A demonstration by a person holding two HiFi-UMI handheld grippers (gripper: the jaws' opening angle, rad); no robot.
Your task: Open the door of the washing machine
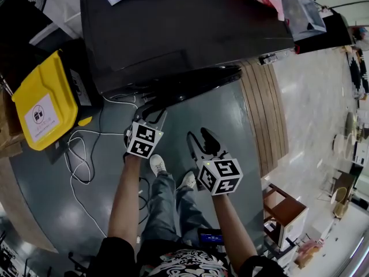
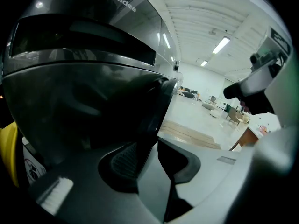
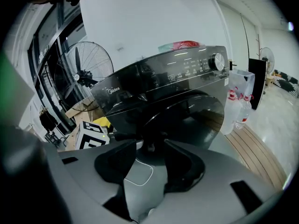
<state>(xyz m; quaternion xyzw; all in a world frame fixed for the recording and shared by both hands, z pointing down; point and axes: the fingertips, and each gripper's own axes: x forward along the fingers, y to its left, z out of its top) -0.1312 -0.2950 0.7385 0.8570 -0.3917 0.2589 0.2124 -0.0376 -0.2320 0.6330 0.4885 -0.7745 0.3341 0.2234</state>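
Observation:
The black front-loading washing machine (image 1: 173, 27) fills the top of the head view; its round dark door (image 1: 196, 82) bulges toward me. My left gripper (image 1: 151, 113) is at the door's left edge. In the left gripper view the door's rim (image 2: 152, 120) runs down between the jaws of the left gripper (image 2: 148, 148), close against the left pad (image 2: 124, 162), and grey floor shows between the pads lower down. My right gripper (image 1: 200, 138) hovers lower and to the right, clear of the door (image 3: 196, 111), open with nothing in it (image 3: 150, 148).
A yellow bin (image 1: 43, 100) stands left of the machine, with a white cable (image 1: 81, 154) trailing over the grey floor. A wooden floor strip (image 1: 265, 114) and a stool (image 1: 285, 209) lie to the right. Bottles (image 3: 236, 108) stand beside the machine, and a fan (image 3: 88, 66) stands behind it.

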